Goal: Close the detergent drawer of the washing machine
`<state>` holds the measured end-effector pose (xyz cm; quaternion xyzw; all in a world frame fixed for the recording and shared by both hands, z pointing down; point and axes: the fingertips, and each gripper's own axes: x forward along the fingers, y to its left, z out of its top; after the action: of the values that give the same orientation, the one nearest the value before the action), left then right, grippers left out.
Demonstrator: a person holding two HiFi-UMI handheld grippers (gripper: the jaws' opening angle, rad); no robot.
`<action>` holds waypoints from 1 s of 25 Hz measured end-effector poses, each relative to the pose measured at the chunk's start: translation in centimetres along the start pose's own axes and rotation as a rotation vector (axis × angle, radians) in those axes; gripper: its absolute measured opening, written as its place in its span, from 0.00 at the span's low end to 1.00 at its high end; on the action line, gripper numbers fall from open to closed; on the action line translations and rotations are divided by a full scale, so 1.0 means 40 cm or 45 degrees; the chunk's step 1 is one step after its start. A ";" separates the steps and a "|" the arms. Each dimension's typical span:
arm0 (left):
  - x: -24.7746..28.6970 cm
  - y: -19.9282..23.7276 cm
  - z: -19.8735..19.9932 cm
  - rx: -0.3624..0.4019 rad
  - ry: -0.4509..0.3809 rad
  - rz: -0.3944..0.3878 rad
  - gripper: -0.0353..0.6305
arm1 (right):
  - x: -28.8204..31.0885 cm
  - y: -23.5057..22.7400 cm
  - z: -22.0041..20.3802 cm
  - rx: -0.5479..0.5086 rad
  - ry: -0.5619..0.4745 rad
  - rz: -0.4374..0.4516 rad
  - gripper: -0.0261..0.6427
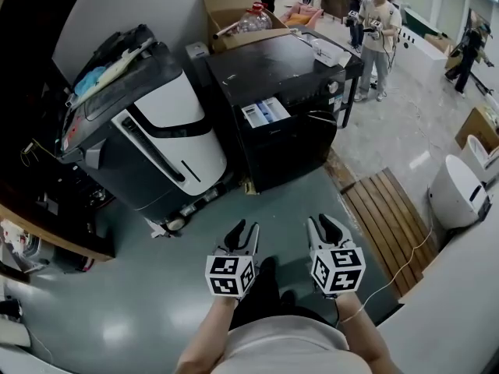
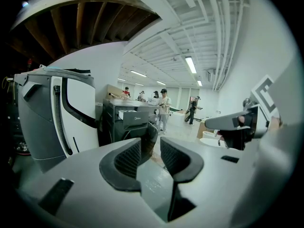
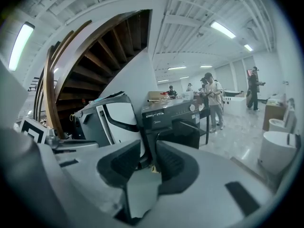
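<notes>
Grey floor [image 1: 140, 318] is taking up most of the head view. At left a big grey & white appliance [image 1: 156, 131] is leaning back, w/ stuff piled on top. Just beside it, to its right, the black washing machine [image 1: 300, 131] is standing upright, front facing the person. A wooden slat platform [image 1: 390, 220] is lying on the floor to the machine's right. The detergent drawer [image 1: 265, 113] is sticking out open at the top left of the machine's front, white & blue compartments showing. Both grippers are hovering over the floor well apart from the machine, pointing toward it. Left gripper [image 1: 242, 229] is showing its fingers parted w/ a narrow gap, nothing between them. Right gripper [image 1: 322, 223] is doing likewise: fingers apart, narrow gap, empty, w/ the machine showing beyond them in the right gripper view.
</notes>
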<state>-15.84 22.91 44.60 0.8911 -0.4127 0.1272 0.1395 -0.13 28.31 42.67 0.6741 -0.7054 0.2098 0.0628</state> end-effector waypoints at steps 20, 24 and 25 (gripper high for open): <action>0.411 0.215 0.100 -0.053 0.062 -0.037 0.26 | 0.387 -0.142 0.133 0.033 0.059 -0.109 0.17; 0.498 0.263 0.138 -0.058 0.069 -0.045 0.27 | 0.470 -0.162 0.177 0.035 0.061 -0.125 0.17; 0.517 0.272 0.146 -0.061 0.071 -0.050 0.28 | 0.487 -0.167 0.186 0.035 0.063 -0.130 0.17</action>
<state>-10.59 -0.39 47.80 0.8914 -0.3941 0.1394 0.1748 6.23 7.47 44.59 0.7047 -0.6654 0.2325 0.0814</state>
